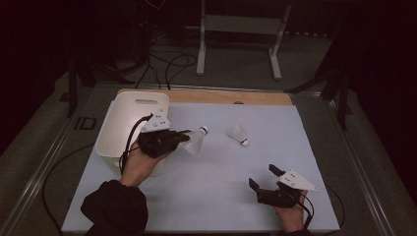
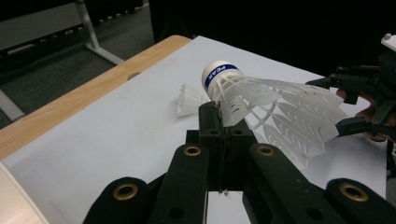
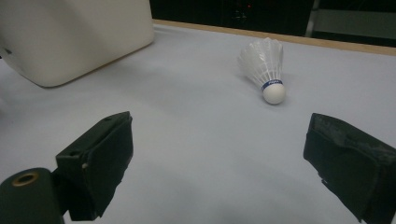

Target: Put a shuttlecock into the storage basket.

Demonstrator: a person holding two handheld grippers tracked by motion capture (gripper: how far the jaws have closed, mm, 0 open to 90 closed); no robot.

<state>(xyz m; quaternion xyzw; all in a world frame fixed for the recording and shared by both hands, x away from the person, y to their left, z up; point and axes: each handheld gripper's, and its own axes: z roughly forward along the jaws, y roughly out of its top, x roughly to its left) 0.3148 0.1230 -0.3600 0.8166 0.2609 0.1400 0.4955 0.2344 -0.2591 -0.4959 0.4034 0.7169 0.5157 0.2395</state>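
White letters "PEA", cut off, on the blue band of the held shuttlecock [image 2: 261,105].

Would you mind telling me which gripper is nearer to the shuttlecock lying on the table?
Left. The left gripper, holding another shuttlecock, sits just left of the lying shuttlecock; the right gripper waits open, farther toward the person.

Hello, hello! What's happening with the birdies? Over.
Left tool shut on a birdie, beside the bin. Right tool open, empty. Second birdie lying on the table, nothing in the way.
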